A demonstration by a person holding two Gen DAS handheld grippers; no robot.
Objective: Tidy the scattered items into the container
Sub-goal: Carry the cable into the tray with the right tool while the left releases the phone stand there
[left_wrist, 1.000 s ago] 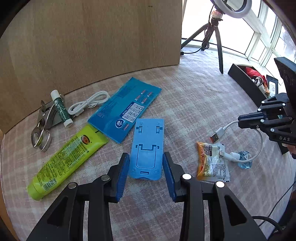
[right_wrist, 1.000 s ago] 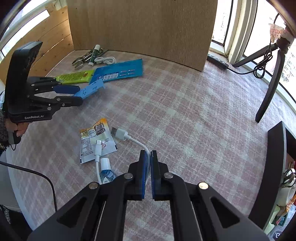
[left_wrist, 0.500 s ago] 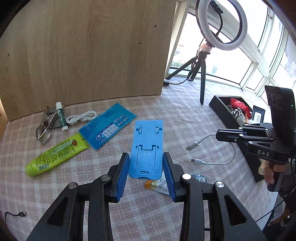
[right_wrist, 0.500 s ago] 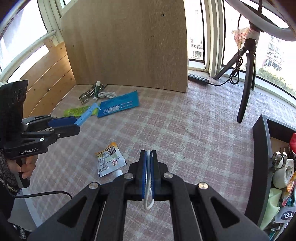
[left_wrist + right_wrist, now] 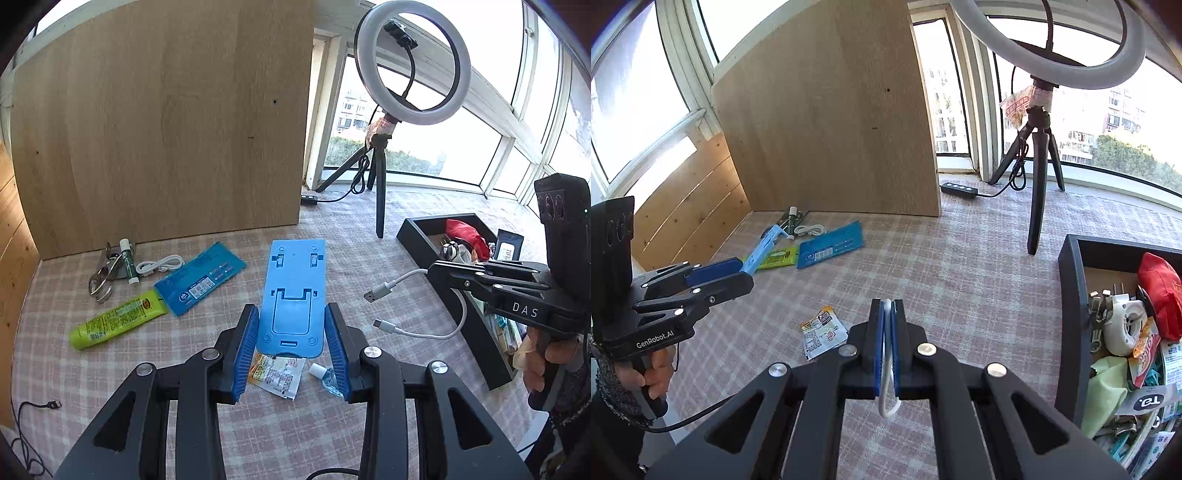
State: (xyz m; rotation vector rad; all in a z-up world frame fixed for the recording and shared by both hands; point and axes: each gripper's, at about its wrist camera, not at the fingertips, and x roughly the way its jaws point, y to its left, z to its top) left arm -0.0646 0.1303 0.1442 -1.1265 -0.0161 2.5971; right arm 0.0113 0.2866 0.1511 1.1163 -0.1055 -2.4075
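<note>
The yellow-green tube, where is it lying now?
In the left wrist view, the yellow-green tube lies flat on the checked cloth at the left, its flat end touching the blue packet, below the metal clip.

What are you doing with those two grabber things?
A person is tidying up. The left gripper holds a blue phone stand in the air, and the right gripper is shut on a white USB cable. The black box already holds clutter. A green tube, blue packet and snack sachet still lie on the checked cloth.
</note>
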